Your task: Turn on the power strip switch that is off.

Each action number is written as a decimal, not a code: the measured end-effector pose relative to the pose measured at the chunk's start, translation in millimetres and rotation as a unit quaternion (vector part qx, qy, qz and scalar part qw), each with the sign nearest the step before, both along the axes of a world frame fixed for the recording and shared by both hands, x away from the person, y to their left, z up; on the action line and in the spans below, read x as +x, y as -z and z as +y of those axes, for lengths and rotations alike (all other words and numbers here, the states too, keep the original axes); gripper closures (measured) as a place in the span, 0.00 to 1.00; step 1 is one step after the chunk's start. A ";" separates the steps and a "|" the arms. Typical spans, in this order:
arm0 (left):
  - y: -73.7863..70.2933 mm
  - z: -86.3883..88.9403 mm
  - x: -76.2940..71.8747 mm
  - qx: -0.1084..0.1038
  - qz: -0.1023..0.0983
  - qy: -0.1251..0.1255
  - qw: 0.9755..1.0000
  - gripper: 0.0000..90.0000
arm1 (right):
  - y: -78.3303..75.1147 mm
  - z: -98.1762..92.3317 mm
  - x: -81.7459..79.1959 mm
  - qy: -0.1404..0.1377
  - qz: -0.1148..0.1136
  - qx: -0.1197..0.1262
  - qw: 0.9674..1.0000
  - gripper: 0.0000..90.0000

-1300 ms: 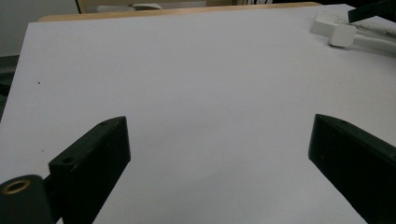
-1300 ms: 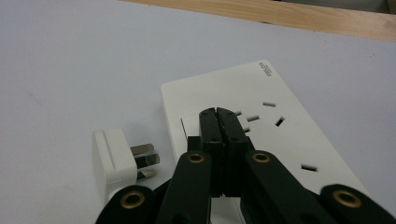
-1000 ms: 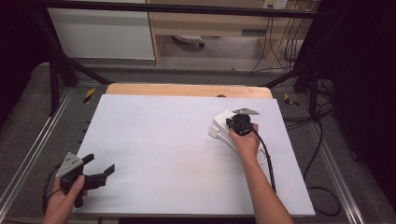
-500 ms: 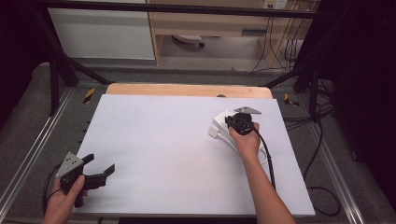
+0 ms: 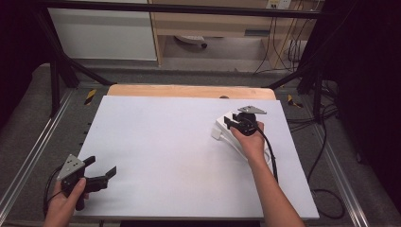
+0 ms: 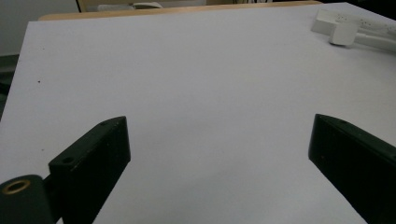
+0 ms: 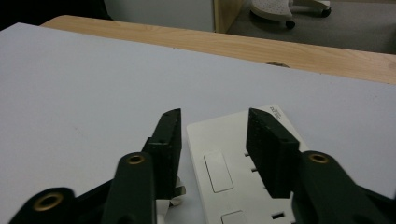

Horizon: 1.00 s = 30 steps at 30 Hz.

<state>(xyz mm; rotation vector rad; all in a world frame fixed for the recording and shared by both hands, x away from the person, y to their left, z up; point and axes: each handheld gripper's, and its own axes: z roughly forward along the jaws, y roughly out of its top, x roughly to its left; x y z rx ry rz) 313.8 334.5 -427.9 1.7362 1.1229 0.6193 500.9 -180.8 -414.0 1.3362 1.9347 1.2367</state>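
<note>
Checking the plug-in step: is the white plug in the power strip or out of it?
Out: the white plug lies on the table beside the power strip, its metal prongs bare.

Left tool [image 5: 101, 175] wide open — right tool [image 5: 235, 122] half-parted, jaws just opening

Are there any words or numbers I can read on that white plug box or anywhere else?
Small dark print on the far corner of the white power strip: too small and blurred to read.
White table top: no text.
Yellow and black floor markers: stripes, no words.
Nothing else readable.
</note>
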 end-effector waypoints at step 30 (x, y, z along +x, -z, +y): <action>-0.1 0.1 -0.1 0.001 -0.001 0.000 1.000 0.06 | -19.2 -2.7 -8.3 -0.002 0.004 0.014 1.000 0.03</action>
